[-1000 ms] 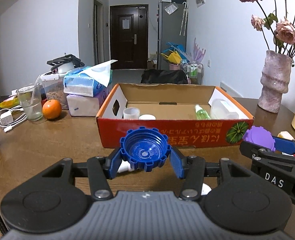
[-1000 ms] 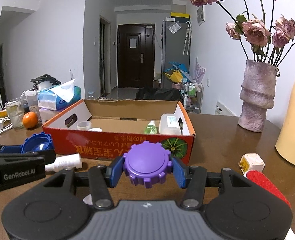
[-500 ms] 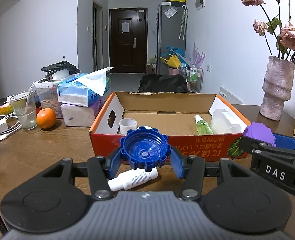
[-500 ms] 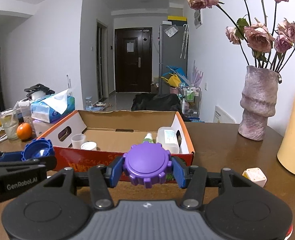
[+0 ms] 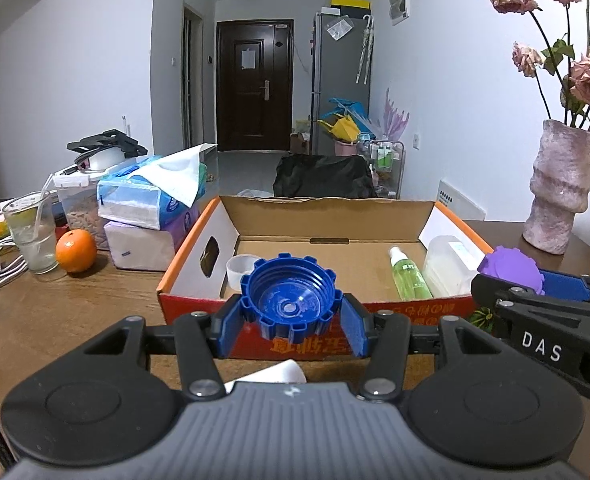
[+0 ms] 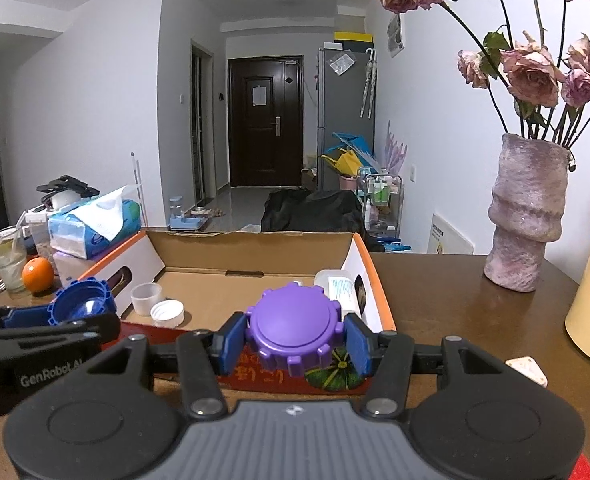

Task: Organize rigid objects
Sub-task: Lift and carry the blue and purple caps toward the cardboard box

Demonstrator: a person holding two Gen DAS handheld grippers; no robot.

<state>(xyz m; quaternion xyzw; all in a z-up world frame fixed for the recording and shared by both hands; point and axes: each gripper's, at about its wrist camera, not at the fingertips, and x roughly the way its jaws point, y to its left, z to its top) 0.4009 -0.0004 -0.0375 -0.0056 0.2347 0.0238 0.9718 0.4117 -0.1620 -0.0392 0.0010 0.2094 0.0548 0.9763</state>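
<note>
Cardboard box [image 5: 375, 316] nearer, ahead of caps.

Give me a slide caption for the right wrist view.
Right gripper holds a purple cap before the cardboard box; the left gripper carries a blue cap.

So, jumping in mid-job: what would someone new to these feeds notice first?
Two toothed plastic caps, one clamped in each gripper: an open-side-up blue cap in the left gripper and a dome-topped purple cap in the right gripper. Both sit just before the near wall of the open orange-edged cardboard box. To the right stands a mottled pink vase of dried roses.
</note>
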